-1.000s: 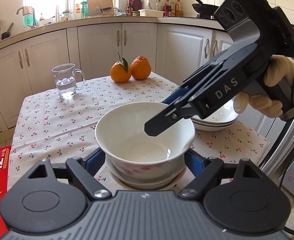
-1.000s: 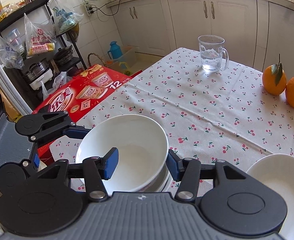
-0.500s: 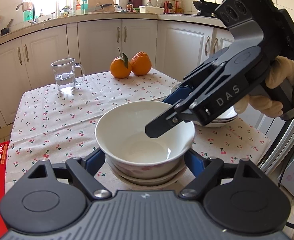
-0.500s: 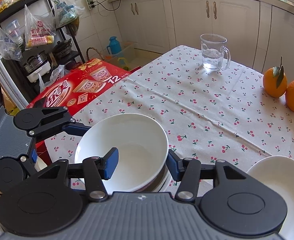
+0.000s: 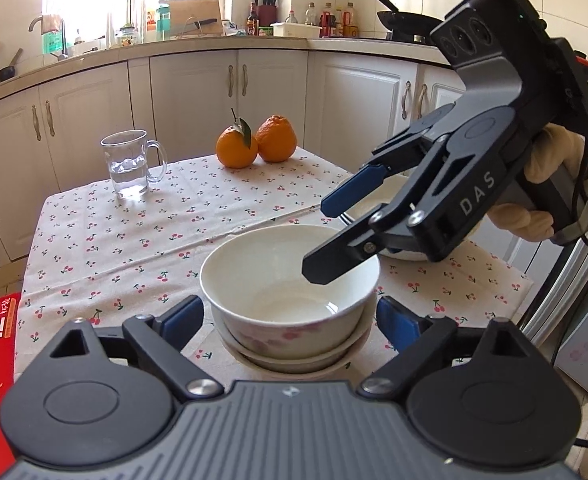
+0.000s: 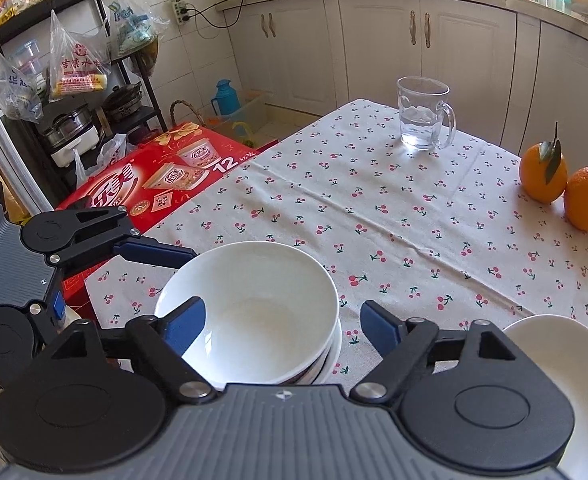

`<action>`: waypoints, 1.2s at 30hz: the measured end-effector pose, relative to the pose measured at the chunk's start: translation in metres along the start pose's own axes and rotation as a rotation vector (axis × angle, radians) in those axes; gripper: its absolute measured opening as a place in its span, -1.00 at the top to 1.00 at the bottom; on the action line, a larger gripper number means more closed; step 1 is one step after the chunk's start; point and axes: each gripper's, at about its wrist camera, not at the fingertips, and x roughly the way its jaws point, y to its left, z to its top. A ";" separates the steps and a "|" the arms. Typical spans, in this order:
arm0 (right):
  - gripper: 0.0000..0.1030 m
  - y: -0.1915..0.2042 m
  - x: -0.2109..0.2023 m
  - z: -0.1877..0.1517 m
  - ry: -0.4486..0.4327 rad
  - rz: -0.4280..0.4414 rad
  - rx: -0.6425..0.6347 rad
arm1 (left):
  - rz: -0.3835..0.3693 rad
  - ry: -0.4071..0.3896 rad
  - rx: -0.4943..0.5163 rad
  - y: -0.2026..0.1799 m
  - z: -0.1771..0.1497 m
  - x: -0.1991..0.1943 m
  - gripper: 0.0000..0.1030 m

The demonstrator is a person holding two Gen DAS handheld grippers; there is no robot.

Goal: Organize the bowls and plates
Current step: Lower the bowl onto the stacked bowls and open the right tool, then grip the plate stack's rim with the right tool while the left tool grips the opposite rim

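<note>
The left gripper (image 5: 289, 320) is open, with 1 blue pad on each side of the white bowl (image 5: 289, 292), not touching it. This bowl sits nested on a stack of bowls directly in front of it. The right gripper (image 5: 330, 236) is open too, and it hovers over the far rim of the bowl. Behind the right gripper, plates (image 6: 566, 364) are stacked on the cherry tablecloth (image 5: 133, 240).

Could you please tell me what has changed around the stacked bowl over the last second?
The right gripper has lifted up and away from the top bowl, jaws open, one finger no longer inside it. The left gripper still flanks the bowl stack, open. Glass mug and oranges unchanged.
</note>
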 end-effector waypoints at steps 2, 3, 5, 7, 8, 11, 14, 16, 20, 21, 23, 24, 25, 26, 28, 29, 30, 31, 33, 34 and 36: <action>-0.87 0.002 -0.004 -0.002 -0.009 -0.010 -0.011 | -0.004 0.009 0.016 0.000 -0.002 -0.003 -0.85; -0.92 0.004 -0.006 -0.003 -0.013 -0.016 -0.018 | -0.006 0.014 0.023 0.000 -0.004 -0.004 -0.89; -0.96 0.007 -0.011 -0.007 -0.020 -0.028 -0.036 | -0.007 0.031 0.042 0.002 -0.007 -0.006 -0.89; -0.98 0.011 -0.017 -0.011 -0.024 -0.040 -0.057 | -0.010 0.051 0.051 0.004 -0.011 -0.007 -0.89; -1.00 0.014 -0.019 -0.014 -0.025 -0.045 -0.068 | -0.013 0.062 0.052 0.006 -0.012 -0.007 -0.89; -1.00 0.023 -0.025 -0.025 -0.024 -0.064 -0.120 | -0.017 0.089 0.050 0.014 -0.017 -0.005 -0.89; -1.00 0.031 -0.022 -0.038 -0.003 -0.093 -0.178 | -0.021 0.115 0.054 0.020 -0.020 0.002 -0.89; -1.00 0.033 -0.017 -0.047 0.020 -0.106 -0.196 | -0.027 0.134 0.063 0.022 -0.022 0.009 -0.89; -1.00 0.032 0.000 -0.060 0.072 -0.131 -0.213 | -0.052 0.179 0.093 0.024 -0.026 0.024 -0.89; -1.00 0.032 0.004 -0.064 0.084 -0.133 -0.218 | -0.056 0.188 0.104 0.024 -0.026 0.027 -0.89; -1.00 0.030 0.011 -0.067 0.099 -0.137 -0.229 | -0.073 0.207 0.128 0.023 -0.027 0.034 -0.89; -1.00 0.029 0.015 -0.068 0.105 -0.133 -0.234 | -0.079 0.214 0.138 0.024 -0.027 0.037 -0.89; -1.00 0.028 0.017 -0.068 0.109 -0.129 -0.239 | -0.086 0.222 0.148 0.024 -0.026 0.040 -0.89; -1.00 0.027 0.020 -0.068 0.110 -0.127 -0.240 | -0.096 0.228 0.157 0.024 -0.026 0.042 -0.89; -1.00 0.024 0.025 -0.066 0.116 -0.115 -0.242 | -0.115 0.235 0.171 0.025 -0.026 0.048 -0.89; -1.00 0.023 0.026 -0.066 0.116 -0.109 -0.245 | -0.126 0.240 0.178 0.026 -0.026 0.050 -0.89; -1.00 0.021 0.028 -0.065 0.118 -0.102 -0.250 | -0.135 0.242 0.185 0.027 -0.025 0.052 -0.89; -1.00 0.020 0.030 -0.065 0.121 -0.094 -0.256 | -0.149 0.245 0.191 0.028 -0.026 0.055 -0.89; -1.00 0.019 0.033 -0.065 0.121 -0.080 -0.269 | -0.178 0.249 0.201 0.030 -0.025 0.059 -0.89; -1.00 0.018 0.034 -0.064 0.121 -0.073 -0.273 | -0.188 0.250 0.209 0.030 -0.025 0.061 -0.88; -1.00 0.015 0.036 -0.063 0.121 -0.059 -0.273 | -0.211 0.253 0.226 0.031 -0.025 0.064 -0.88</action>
